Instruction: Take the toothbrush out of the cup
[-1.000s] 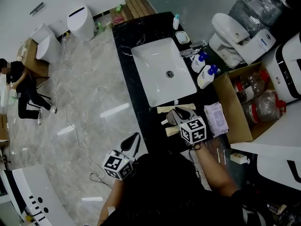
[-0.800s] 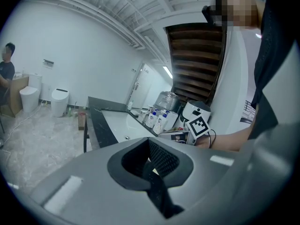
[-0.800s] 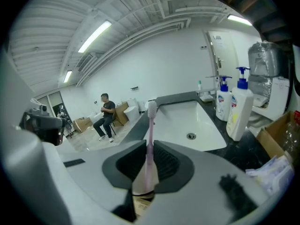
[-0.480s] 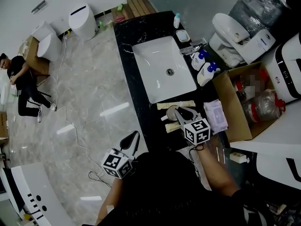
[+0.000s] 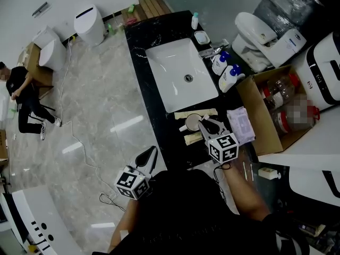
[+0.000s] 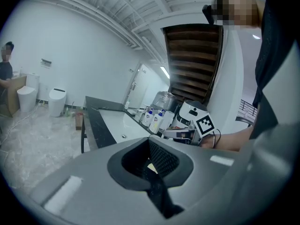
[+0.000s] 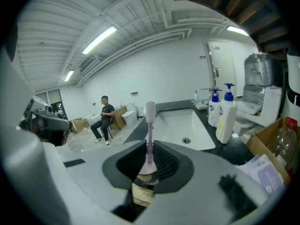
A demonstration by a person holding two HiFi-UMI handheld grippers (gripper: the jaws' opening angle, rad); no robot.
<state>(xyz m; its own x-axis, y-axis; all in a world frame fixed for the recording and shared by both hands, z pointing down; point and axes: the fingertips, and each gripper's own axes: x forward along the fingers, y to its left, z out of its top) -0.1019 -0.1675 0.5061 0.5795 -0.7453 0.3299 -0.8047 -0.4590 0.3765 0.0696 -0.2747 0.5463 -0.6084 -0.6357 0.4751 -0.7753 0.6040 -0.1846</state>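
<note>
A lilac toothbrush [image 7: 149, 135] stands upright, bristles up, between the jaws of my right gripper [image 7: 149, 146], which close against its handle. Its lower end reaches down to the pale cup [image 7: 146, 171] under the jaws. In the head view the right gripper [image 5: 210, 125] sits at the right side of that cup [image 5: 191, 122] on the black counter [image 5: 143, 41], just in front of the sink. The toothbrush is too small to make out there. My left gripper [image 5: 149, 155] hangs shut and empty over the floor, left of the counter; its pads [image 6: 161, 158] meet.
A white sink [image 5: 180, 76] fills the counter's middle. Two soap bottles [image 5: 228, 77] stand to its right. Long pale boxes [image 5: 195, 113] lie by the cup, a wipes pack [image 5: 241, 125] beside them. An open cardboard box [image 5: 260, 116] and a toilet [image 5: 260, 33] are right. A person [image 5: 21, 97] sits far left.
My right gripper has edged from over the cup to the cup's right side. The left gripper has hardly moved.
</note>
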